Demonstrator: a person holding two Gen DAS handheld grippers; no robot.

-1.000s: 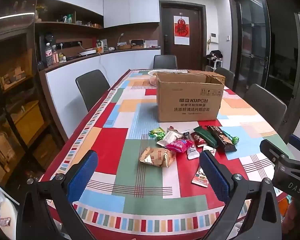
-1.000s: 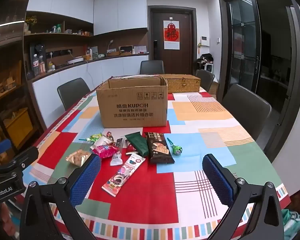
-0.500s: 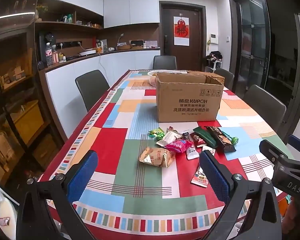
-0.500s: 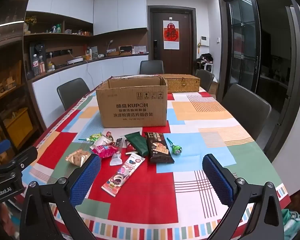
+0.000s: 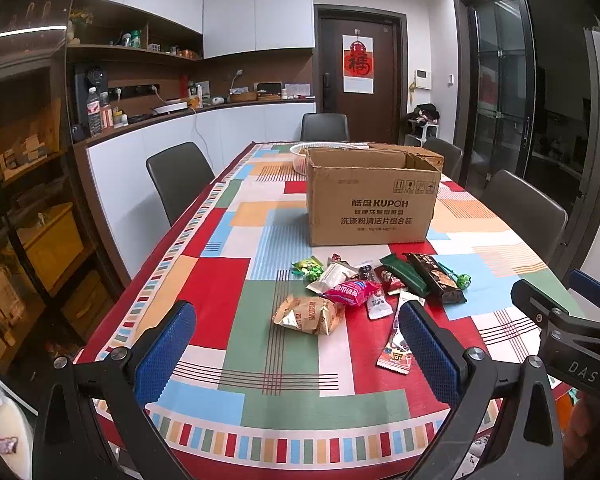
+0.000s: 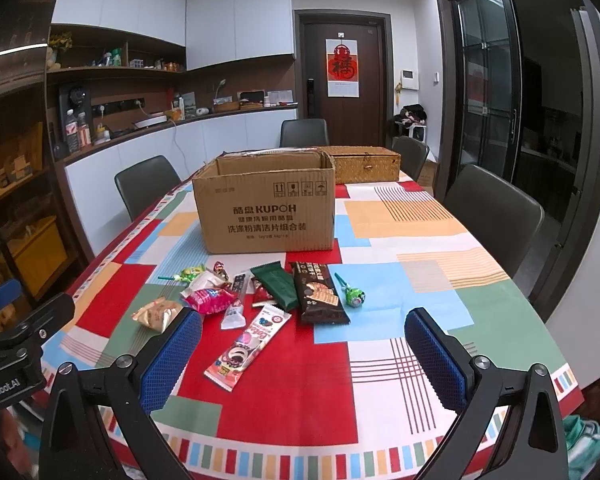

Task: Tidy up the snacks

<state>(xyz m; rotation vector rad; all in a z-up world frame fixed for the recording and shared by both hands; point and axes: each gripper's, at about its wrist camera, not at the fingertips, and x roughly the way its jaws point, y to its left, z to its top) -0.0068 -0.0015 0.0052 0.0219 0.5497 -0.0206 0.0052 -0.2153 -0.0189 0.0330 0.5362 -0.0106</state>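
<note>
Nothing has shifted since the earlier frames; both left tongs [image 5: 296,354] and right tongs [image 6: 302,354] hover wide open and empty over the near edge of the colourful patchwork-clothed table [image 6: 300,392]; loose snack packets [image 6: 256,300] lie scattered mid-table; beyond them stands the open brown cardboard box [image 6: 266,210].

One open cardboard box [image 6: 266,204] stands mid-frame, with one woven basket [image 6: 364,164] behind it at its right. Below the box lie about eleven snack packets, among them two lollipops [image 6: 350,290], one long pink wafer pack [image 6: 248,346] and one tan crinkled bag [image 5: 310,314]. Five chairs [image 6: 146,184] ring the table [image 6: 380,360].
</note>
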